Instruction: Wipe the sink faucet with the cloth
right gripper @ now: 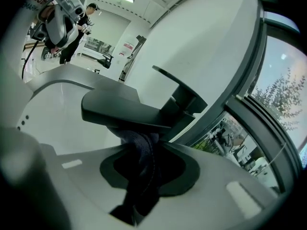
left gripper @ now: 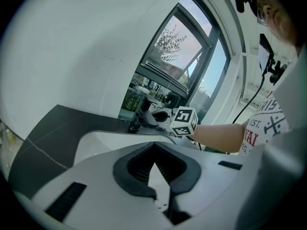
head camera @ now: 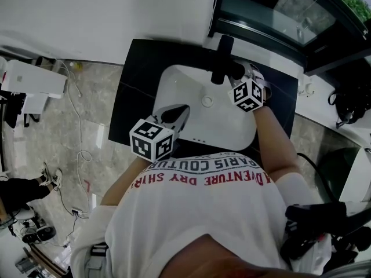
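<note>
— Two tools in hand. Right tool first: pinching what?
— Pinching the dark cloth, bunched between the jaws and pushed up against the underside of the black faucet spout.
— Beyond the spout?
— Faucet handle tilted up behind, window to the right, white sink underneath, sunk into the dark desk.
— And the left tool?
— Pressed together at the tips, with nothing between. Hovering over the near left rim of the sink, well apart from the faucet, pointed across the basin toward it.
— Cloth's place, then?
— At the faucet, under the spout, above the far side of the basin, gripped by the right tool alone.
</note>
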`<action>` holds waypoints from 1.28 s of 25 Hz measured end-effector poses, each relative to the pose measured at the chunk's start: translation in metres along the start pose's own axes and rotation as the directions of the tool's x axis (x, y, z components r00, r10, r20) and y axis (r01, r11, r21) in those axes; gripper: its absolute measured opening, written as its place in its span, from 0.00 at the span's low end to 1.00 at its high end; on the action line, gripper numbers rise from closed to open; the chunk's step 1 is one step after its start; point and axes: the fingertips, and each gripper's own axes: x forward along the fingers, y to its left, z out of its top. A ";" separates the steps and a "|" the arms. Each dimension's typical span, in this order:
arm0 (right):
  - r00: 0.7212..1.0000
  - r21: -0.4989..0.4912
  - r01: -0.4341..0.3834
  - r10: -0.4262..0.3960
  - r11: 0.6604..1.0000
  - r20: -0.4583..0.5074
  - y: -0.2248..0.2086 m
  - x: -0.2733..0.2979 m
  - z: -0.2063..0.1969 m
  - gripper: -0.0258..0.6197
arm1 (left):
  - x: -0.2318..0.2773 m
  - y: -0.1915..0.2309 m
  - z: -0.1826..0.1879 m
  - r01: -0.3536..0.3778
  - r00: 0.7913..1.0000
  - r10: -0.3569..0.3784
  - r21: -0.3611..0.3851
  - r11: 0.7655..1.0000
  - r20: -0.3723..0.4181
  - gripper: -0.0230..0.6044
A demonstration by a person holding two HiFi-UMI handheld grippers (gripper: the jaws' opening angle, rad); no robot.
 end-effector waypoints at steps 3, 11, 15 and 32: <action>1.000 -0.011 0.015 -0.015 1.000 0.007 0.003 -0.006 0.002 0.16 | -0.002 -0.002 0.002 0.006 1.000 -0.006 0.005 1.000 0.004 0.04; 0.999 0.025 0.021 -0.022 0.999 0.029 0.040 -0.043 0.006 0.16 | -0.009 -0.002 0.004 0.020 1.000 -0.020 0.015 1.000 0.016 0.04; 0.999 0.063 0.026 -0.028 0.998 0.029 0.051 -0.054 0.003 0.16 | -0.012 -0.002 0.004 0.025 1.000 -0.026 0.018 1.000 0.015 0.04; 0.984 0.333 -0.026 -0.035 0.943 0.176 0.087 -0.094 0.049 0.16 | -0.023 -0.003 0.000 0.045 0.998 -0.046 0.009 0.999 0.034 0.04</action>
